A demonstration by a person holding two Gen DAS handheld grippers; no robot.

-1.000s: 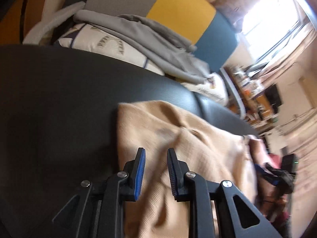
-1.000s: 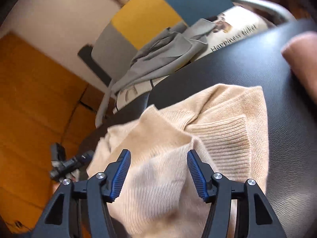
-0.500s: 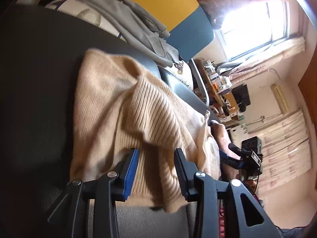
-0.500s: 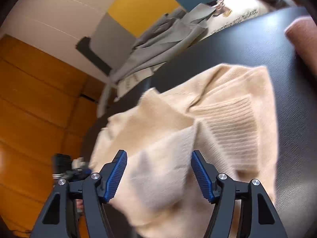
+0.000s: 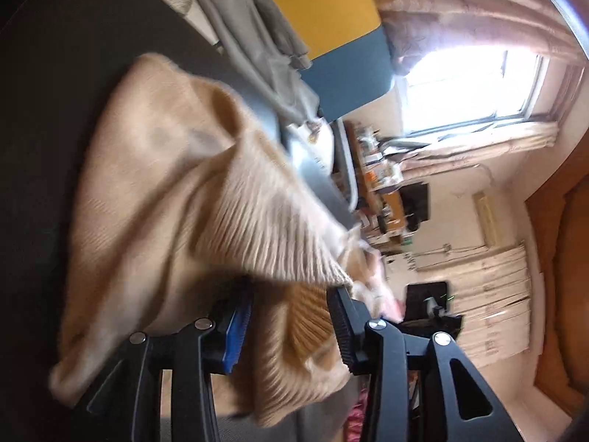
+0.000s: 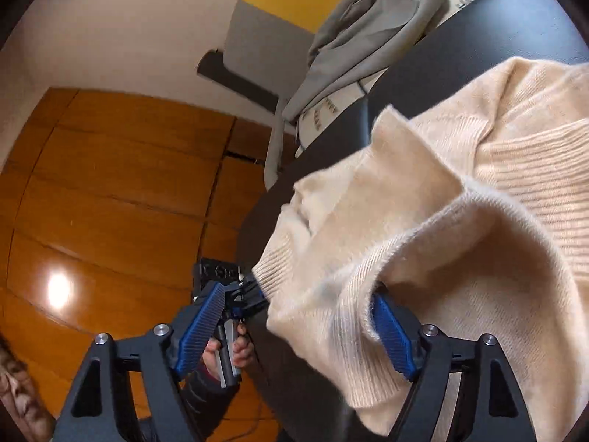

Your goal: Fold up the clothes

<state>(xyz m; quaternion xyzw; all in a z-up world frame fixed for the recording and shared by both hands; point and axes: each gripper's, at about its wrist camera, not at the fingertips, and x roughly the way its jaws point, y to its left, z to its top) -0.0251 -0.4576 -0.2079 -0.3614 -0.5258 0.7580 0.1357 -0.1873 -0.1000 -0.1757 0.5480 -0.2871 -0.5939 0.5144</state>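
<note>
The beige sweater (image 5: 176, 199) lies bunched on the dark table (image 5: 55, 92), and the next move turns on how its near edge sits against each pair of jaws; in the left wrist view the ribbed hem (image 5: 279, 243) drapes over and between the fingers of the left gripper (image 5: 291, 324), the knit running away toward 11 o'clock; in the right wrist view a thick fold hangs over the right-hand finger (image 6: 394, 335) of the right gripper (image 6: 294, 328), the rest spreading toward 1 o'clock, while the left-hand finger stands clear over the floor; both pairs of jaws are opening, cloth between them but, as far as the blur allows, not pinched. The left gripper looks the more centred on its edge; the right one is off to the sweater's side.

Against a second ago, both pairs of jaws stand wider, the sweater fills more of each view, and the hem that lay flat ahead of the left fingers now droops over them.
</note>
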